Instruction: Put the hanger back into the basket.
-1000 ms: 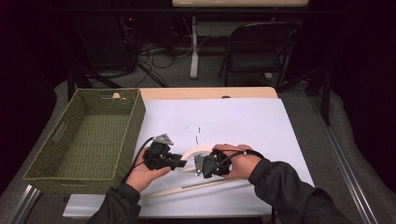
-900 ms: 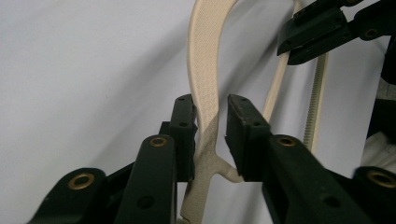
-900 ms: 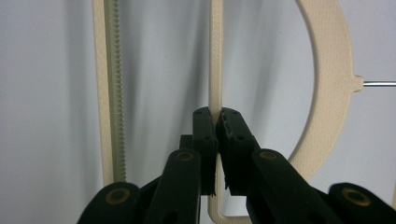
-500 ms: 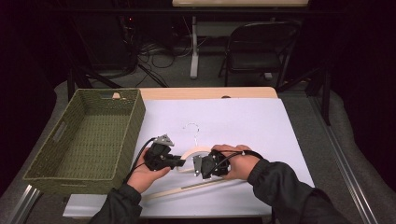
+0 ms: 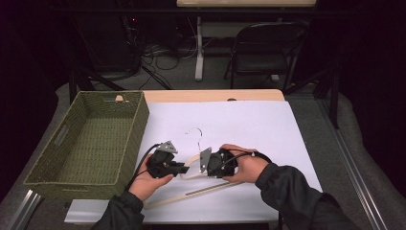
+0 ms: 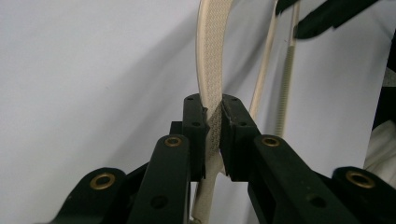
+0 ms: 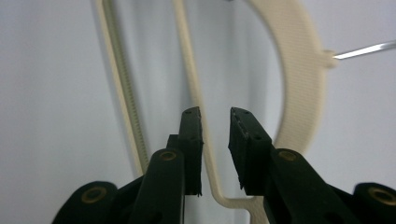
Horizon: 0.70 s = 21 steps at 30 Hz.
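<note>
**Left jaws close on the hanger, right jaws let go**

Since the earlier frame, both hands have stayed almost in the same place on the white table cover [image 5: 249,124], but the jaws have changed: the left gripper [image 5: 184,168] has just been closing on the hanger [image 5: 191,163], and the right gripper [image 5: 203,165] has just been opening.

At the left of the table stands the green woven basket [image 5: 95,143], just beside the left hand [image 5: 148,179]. In the left gripper view, the left gripper [image 6: 213,114] is clamped on the wide cream shoulder band of the hanger [image 6: 208,56], with both pads pressing on it.

The hanger lies flat on the cover between the two grippers, its metal hook [image 5: 195,134] pointing away from the person and its long bar [image 5: 201,191] running under the right hand [image 5: 246,165].

In the right gripper view, the right gripper [image 7: 215,116] has its jaws apart. A thin cream rod of the hanger [image 7: 191,65] passes between them; it seems not to touch either pad, though the view is too close to be sure.
</note>
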### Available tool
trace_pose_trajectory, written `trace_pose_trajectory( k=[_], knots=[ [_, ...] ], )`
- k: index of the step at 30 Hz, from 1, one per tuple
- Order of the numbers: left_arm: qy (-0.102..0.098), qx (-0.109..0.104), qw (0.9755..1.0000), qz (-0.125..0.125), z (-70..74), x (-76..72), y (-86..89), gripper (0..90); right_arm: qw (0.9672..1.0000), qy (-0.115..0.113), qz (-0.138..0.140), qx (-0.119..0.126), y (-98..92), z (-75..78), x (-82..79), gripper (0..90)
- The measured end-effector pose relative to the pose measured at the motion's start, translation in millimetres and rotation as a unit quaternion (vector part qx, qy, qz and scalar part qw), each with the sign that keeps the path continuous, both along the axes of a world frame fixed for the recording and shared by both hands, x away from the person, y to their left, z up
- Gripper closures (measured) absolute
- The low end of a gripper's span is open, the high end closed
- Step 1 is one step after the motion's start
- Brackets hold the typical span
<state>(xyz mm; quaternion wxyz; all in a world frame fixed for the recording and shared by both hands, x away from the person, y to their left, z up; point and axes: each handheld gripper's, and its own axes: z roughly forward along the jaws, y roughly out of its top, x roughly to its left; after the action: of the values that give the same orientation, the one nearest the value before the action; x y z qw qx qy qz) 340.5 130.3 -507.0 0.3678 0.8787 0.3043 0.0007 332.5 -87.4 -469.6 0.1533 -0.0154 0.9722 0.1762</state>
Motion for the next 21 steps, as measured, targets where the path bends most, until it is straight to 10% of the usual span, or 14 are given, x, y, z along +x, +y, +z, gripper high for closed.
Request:
trace_pose_trajectory(
  k=[10,21],
  knots=[
    [0.003,-0.004,1.0,-0.007,-0.8,-2.5,1.0,81.6,0.9897,0.048,-0.117,0.068,-23.2,13.4,30.7,65.4],
    [-0.001,-0.005,0.9999,-0.012,1.4,-6.8,0.5,81.9,0.9896,0.06,-0.121,0.05,-6.9,-0.4,36.0,67.8]
  ],
)
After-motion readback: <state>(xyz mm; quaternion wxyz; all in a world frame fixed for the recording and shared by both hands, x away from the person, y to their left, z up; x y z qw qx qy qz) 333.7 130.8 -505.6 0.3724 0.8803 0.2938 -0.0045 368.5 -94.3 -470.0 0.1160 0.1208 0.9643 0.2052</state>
